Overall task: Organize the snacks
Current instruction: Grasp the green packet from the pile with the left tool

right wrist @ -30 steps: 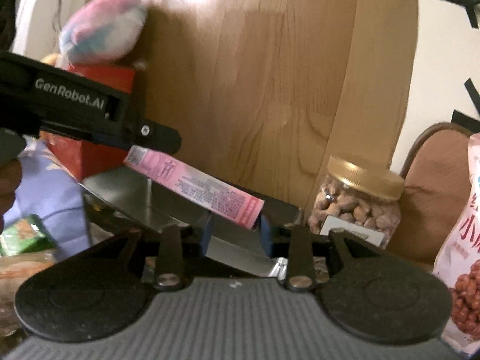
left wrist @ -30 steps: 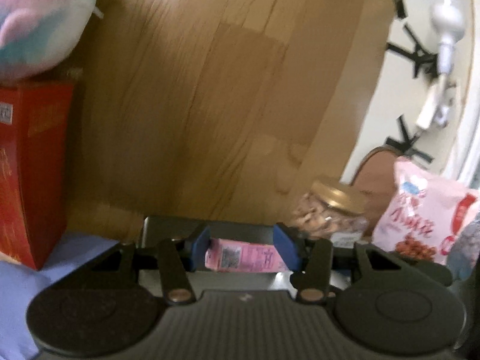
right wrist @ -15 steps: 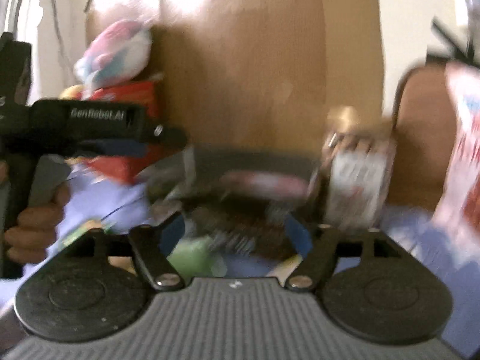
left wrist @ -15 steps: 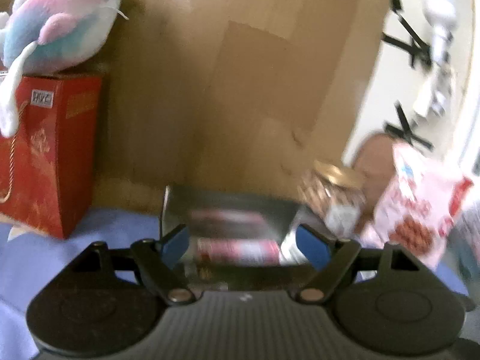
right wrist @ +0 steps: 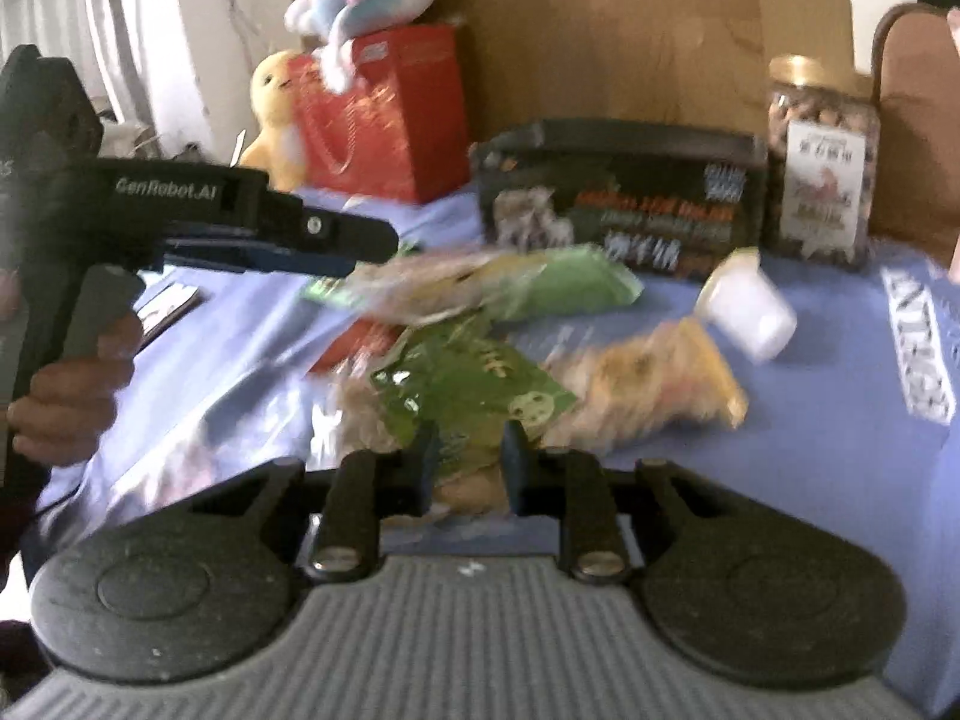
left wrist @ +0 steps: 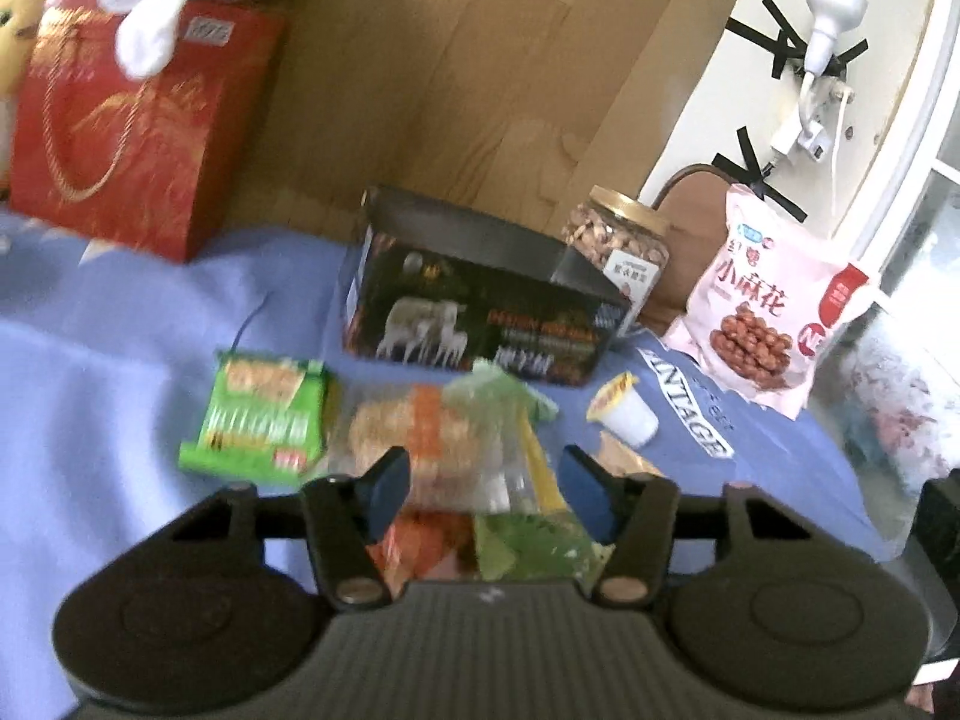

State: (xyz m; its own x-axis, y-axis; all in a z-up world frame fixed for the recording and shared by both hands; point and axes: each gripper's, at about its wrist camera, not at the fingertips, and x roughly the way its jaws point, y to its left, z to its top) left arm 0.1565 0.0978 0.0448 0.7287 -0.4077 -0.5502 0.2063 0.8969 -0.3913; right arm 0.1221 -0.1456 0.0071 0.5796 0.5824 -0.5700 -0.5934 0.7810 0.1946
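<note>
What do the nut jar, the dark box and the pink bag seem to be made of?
Nut jar: clear plastic or glass, since the nuts show through; its gold lid looks metallic. Dark box: probably glossy printed tin or card, with sharp edges and sheen. Pink bag: soft printed plastic film, creased and puffy.

Snack heap (left wrist: pixel 456 438) before black tin (left wrist: pixel 480 312)
</note>
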